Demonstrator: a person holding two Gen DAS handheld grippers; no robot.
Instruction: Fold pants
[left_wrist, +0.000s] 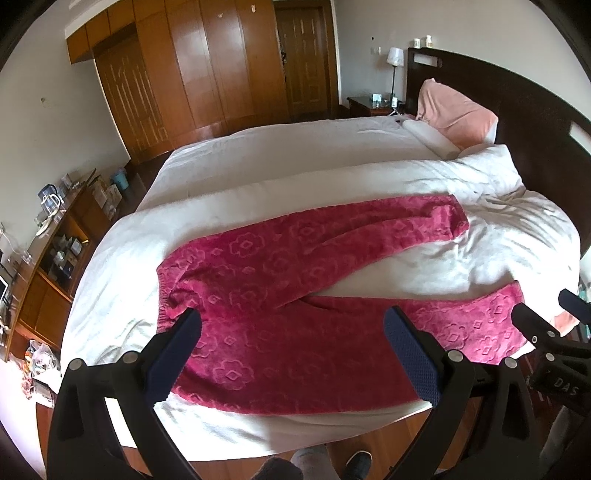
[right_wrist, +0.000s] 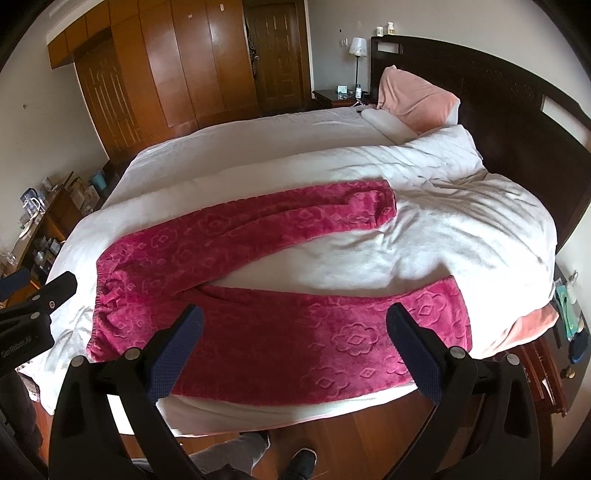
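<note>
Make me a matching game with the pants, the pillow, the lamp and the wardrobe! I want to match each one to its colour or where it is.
Things:
1. pants
2. pillow
3. lamp
4. wardrobe

Clues:
A. brown wood, along the far wall
B. salmon pink, leaning on the dark headboard
C. dark pink with flower shapes, spread flat on the white bed, legs apart
D. white shade, beside the headboard at the far side of the bed

Pairs: 1-C, 2-B, 3-D, 4-A
</note>
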